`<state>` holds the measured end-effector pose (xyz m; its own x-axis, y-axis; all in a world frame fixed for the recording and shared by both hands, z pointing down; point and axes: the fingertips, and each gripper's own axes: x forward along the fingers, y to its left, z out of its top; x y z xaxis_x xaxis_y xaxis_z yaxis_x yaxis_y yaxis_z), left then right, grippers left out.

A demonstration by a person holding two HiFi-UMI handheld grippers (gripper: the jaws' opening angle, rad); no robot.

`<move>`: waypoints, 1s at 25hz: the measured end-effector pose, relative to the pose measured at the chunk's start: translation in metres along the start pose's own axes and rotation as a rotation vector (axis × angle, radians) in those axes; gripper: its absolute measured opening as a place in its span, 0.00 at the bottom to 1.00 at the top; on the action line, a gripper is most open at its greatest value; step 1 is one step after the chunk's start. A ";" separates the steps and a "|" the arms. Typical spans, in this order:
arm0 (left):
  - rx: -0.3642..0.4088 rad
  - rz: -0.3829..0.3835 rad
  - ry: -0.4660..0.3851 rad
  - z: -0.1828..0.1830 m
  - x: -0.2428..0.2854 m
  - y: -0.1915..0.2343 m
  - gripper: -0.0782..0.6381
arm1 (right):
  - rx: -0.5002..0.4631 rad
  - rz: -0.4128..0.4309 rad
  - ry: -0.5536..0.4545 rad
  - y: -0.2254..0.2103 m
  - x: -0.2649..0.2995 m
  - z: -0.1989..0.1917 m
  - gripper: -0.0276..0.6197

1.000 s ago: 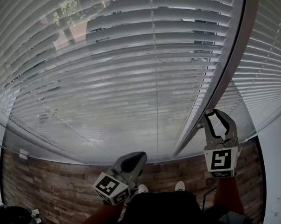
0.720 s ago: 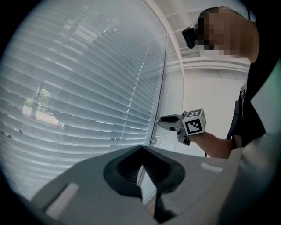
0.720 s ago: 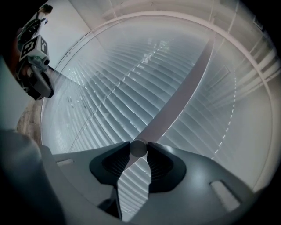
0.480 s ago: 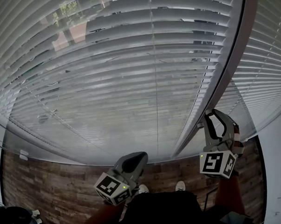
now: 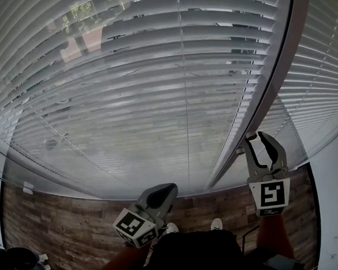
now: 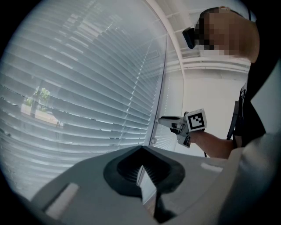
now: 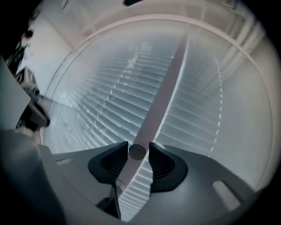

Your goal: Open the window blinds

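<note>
While the blinds [image 5: 132, 91] hang fully lowered across the window, their slats tilted enough to let slivers of greenery show through at the upper left, the thin wand [image 7: 158, 101] that hangs in front of them has its lower end between the jaws of the right hand-held gripper [image 5: 258, 135]. The right gripper view looks straight at this. The round tip of the wand sits in the middle of the gap, with a ribbed pad just beside it on either side, and the jaws have just been opening, so the pads bracket the tip without clamping it. That hand-held gripper points level at the window, its marker cube [image 5: 271, 196] facing up toward the head camera. The bare forearm [image 6: 215, 145] behind it reaches out straight from the person's body. The left hand-held gripper [image 5: 165, 187] is held low, well apart from the wand and to its left in the head view. It also points level toward the slats, and its jaws are together at the tips with nothing between them. Below the wand, a wooden floor [image 5: 70, 222] runs along the foot of the window, and the toe of a pale shoe [image 5: 216, 224] shows there.
</note>
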<state>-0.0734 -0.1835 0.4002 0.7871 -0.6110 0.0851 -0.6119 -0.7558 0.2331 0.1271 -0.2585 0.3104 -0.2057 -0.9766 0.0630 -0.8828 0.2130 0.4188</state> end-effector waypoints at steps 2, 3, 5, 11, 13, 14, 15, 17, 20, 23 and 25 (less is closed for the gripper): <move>0.001 -0.003 -0.003 -0.002 0.000 0.000 0.11 | 0.193 0.028 -0.033 -0.004 -0.003 -0.005 0.32; 0.002 -0.003 -0.001 -0.002 0.000 0.000 0.11 | 0.273 0.041 -0.046 -0.004 -0.003 -0.006 0.32; 0.002 -0.005 0.002 -0.002 0.000 -0.001 0.11 | 0.362 0.058 -0.055 -0.002 -0.002 -0.007 0.32; 0.005 -0.007 0.006 0.001 -0.001 -0.003 0.11 | 0.454 0.046 -0.017 0.001 0.000 -0.016 0.32; 0.002 -0.010 -0.001 -0.002 -0.002 -0.002 0.11 | 0.491 0.058 -0.006 0.001 0.002 -0.019 0.30; 0.001 -0.009 -0.001 -0.004 -0.002 -0.002 0.11 | 0.507 0.061 -0.006 0.000 0.003 -0.020 0.30; 0.001 -0.007 0.002 -0.004 -0.003 -0.002 0.11 | 0.518 0.060 -0.008 -0.001 0.003 -0.019 0.30; 0.001 -0.006 0.007 -0.002 -0.003 -0.003 0.11 | 0.522 0.055 -0.015 -0.003 0.003 -0.017 0.30; 0.002 -0.003 0.012 -0.001 -0.004 -0.004 0.11 | 0.517 0.054 -0.016 -0.004 0.004 -0.015 0.28; 0.004 -0.004 0.011 0.000 -0.005 -0.004 0.11 | 0.512 0.050 -0.013 -0.003 0.004 -0.016 0.28; 0.005 -0.001 0.015 0.002 -0.005 -0.004 0.11 | 0.502 0.048 -0.012 -0.003 0.004 -0.016 0.28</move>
<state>-0.0748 -0.1775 0.3971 0.7887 -0.6066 0.0995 -0.6115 -0.7577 0.2280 0.1355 -0.2636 0.3236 -0.2537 -0.9654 0.0603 -0.9657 0.2493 -0.0720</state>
